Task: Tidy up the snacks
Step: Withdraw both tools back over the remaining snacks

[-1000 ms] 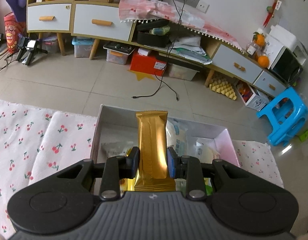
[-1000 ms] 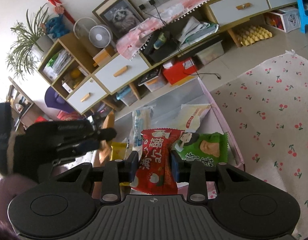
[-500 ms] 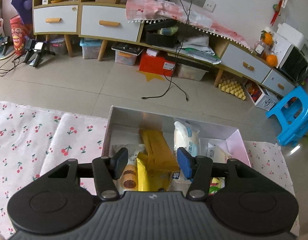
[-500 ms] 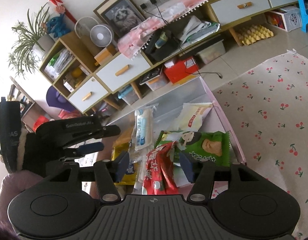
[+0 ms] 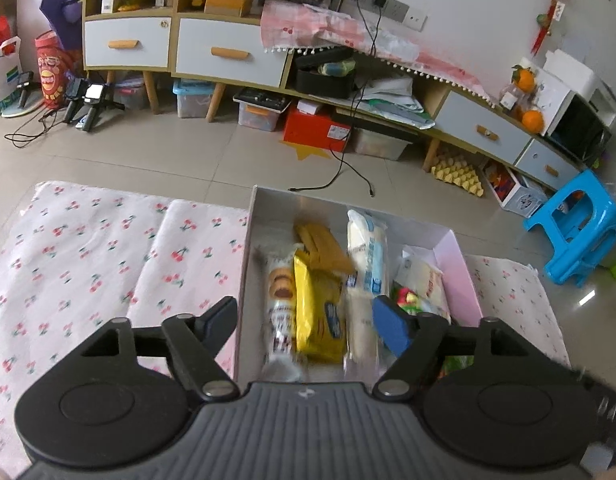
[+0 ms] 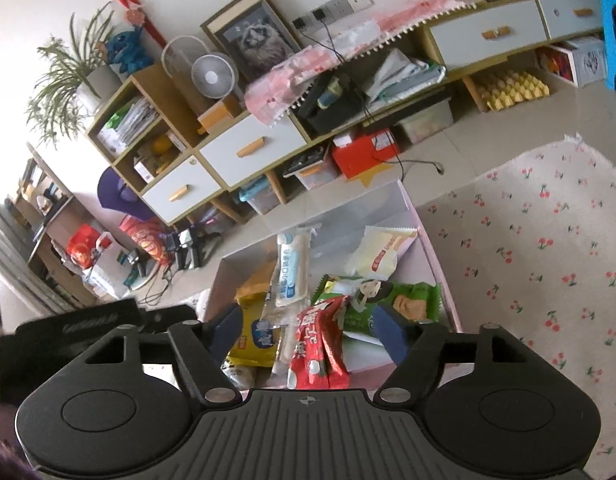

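A pink-walled box (image 5: 455, 252) on the cherry-print cloth holds several snack packets. The gold packet (image 5: 321, 242) lies flat inside it, beside a yellow packet (image 5: 317, 316), a biscuit packet (image 5: 280, 296) and a white-blue packet (image 5: 367, 256). My left gripper (image 5: 308, 320) hangs above the box, its jaws opening, nothing pressed between them. In the right wrist view the red packet (image 6: 317, 344) lies loose in the box (image 6: 443, 280) on a green packet (image 6: 391, 300). My right gripper (image 6: 308, 330) stands over it, jaws opening, pads clear of the packet.
The cherry-print cloth (image 5: 92, 248) spreads left of the box and on its right (image 6: 547, 248). Beyond lie tiled floor, a low cabinet (image 5: 228, 52) with drawers, a red box (image 5: 315, 130), a black cable (image 5: 339, 168) and a blue stool (image 5: 579, 224). The left gripper's body (image 6: 88, 332) shows at the right view's left.
Both grippers have opened and risen. The gold packet has dropped from the left one into the box. The red packet has fallen from the right one onto the green packet.
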A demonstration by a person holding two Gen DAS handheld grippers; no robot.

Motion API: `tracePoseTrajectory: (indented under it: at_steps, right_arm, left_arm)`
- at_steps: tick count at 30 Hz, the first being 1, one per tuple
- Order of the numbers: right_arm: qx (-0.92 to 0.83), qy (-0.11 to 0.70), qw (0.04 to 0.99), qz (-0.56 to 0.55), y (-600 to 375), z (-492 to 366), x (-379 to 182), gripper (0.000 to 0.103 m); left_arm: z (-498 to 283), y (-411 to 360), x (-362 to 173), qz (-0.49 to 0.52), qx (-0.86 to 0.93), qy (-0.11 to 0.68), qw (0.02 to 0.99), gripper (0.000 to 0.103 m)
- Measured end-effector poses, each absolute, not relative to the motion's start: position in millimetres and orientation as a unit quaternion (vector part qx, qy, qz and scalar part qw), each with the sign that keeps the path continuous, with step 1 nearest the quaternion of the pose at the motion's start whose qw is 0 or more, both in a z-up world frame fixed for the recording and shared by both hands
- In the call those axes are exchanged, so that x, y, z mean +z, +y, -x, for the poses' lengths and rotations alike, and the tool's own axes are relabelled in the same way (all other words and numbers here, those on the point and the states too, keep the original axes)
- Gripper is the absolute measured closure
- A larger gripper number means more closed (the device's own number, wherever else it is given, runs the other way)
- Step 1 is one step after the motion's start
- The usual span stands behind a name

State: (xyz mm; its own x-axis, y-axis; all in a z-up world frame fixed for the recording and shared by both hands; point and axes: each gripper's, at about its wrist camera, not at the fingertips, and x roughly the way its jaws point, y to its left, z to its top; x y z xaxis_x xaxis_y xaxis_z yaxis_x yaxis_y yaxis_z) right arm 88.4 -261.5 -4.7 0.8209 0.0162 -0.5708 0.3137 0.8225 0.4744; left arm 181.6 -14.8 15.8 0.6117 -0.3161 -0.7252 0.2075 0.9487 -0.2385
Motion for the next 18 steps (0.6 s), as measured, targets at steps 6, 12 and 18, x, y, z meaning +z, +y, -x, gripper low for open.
tracePoseTrajectory:
  at_steps: [6,12,18]
  right_arm:
    - [-0.076,0.288,0.923,-0.244,-251,-72,14,0.017]
    - [-0.063,0.290,0.934,-0.196,-237,-58,26,0.012]
    - [-0.068,0.305,0.936,-0.165,-229,-50,25,0.011]
  left_arm:
    - [-157,-2,19,0.051,-0.139,0.418,0.896,0.017]
    - [-139,16,16,0.059,-0.133,0.422,0.895,0.010]
    - [-124,28,12,0.043,-0.121,0.413,0.902,0.005]
